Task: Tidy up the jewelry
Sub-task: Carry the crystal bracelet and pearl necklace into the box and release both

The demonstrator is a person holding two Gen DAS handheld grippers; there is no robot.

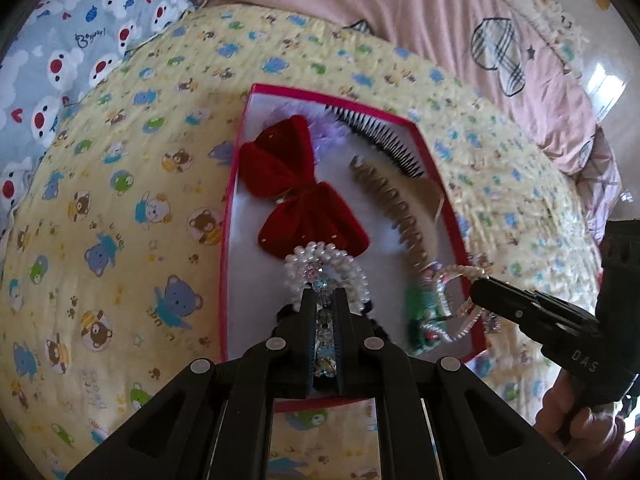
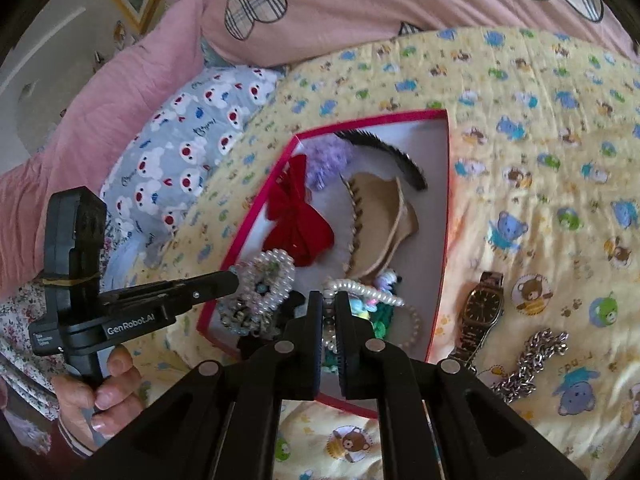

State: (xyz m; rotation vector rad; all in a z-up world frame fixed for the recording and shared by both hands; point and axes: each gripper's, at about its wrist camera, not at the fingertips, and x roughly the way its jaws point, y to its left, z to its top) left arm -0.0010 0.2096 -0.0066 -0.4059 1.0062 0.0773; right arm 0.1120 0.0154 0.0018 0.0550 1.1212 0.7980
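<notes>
A red-rimmed box (image 1: 440, 184) (image 2: 447, 216) lies on the yellow bear quilt. It holds a red bow (image 1: 300, 188) (image 2: 298, 216), a beige claw clip (image 1: 400, 204) (image 2: 380, 220), a black comb (image 1: 376, 136) (image 2: 388, 152) and a purple fluffy piece (image 2: 328, 156). My left gripper (image 1: 325, 294) (image 2: 236, 276) is shut on a pearl and crystal bracelet (image 1: 326, 268) (image 2: 268, 276) over the box's near end. My right gripper (image 2: 329, 298) (image 1: 476, 284) is shut on a pearl strand (image 2: 368, 290) (image 1: 460, 270) over the box's near corner, with green beaded pieces (image 1: 424, 316) (image 2: 380, 320) below.
A dark-faced wristwatch (image 2: 482, 312) and a silver chain (image 2: 532, 356) lie on the quilt (image 2: 540, 184) right of the box. A blue bear pillow (image 1: 72, 52) and pink bedding (image 1: 400, 12) lie beyond.
</notes>
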